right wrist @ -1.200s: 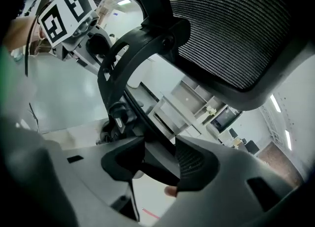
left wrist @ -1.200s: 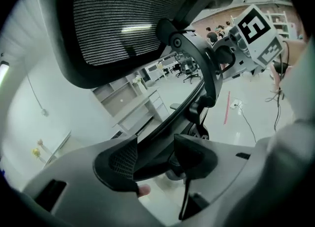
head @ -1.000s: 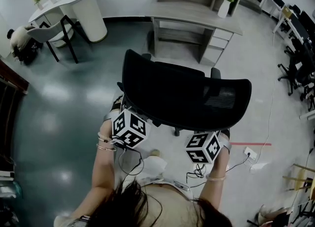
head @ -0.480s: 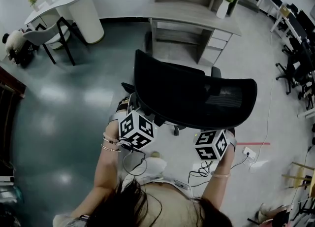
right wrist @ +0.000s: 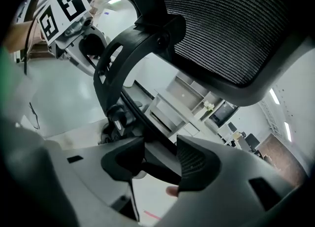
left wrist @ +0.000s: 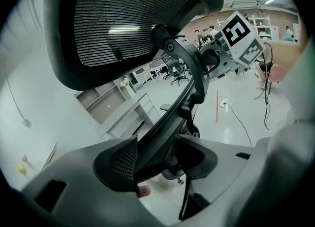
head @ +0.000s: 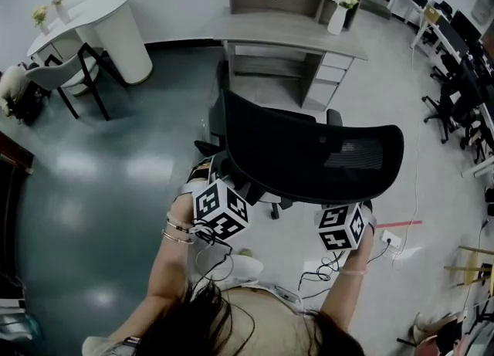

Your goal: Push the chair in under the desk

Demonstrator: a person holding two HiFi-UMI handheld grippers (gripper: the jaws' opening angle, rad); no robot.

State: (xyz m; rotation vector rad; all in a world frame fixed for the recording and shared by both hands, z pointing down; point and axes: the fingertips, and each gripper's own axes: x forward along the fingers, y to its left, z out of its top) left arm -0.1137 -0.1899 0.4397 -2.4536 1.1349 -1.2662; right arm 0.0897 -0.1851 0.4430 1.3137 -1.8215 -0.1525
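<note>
Both forearms reached forward from the person's body, almost parallel to each other, and each gripper pointed forward and somewhat down at the back of the office chair [head: 297,154]; the left wrist [head: 177,227] carried thin bangles. The left cube [head: 222,209] and the right cube [head: 342,227] sat just at the near edge of the chair's back, well apart.

The left gripper [left wrist: 155,159] was clenched on a black bar of the chair's back frame; the bar ran between its two dark pads [left wrist: 122,159] and up to a curved plastic bracket [left wrist: 184,58]. The right gripper [right wrist: 160,162] grasped a similar bar on the other side, with its jaws set wide around it; its pads [right wrist: 193,161] had a fine ribbed surface, and a fingertip [right wrist: 172,190] showed just below them. Above both grippers hung the headrest [right wrist: 231,29], a curved panel of black mesh in a smooth, thick rim.

The chair stood on the glossy grey floor [head: 100,192] in front of the grey desk [head: 289,28], apart from it and not under it; its back faced the person and its seat side faced the desk's opening. The desk had a flat top and drawers [head: 330,69] on the right; a white vase [head: 336,21] with flowers stood on the top. Thin black cables [head: 212,258] hung loose below the cubes.
</note>
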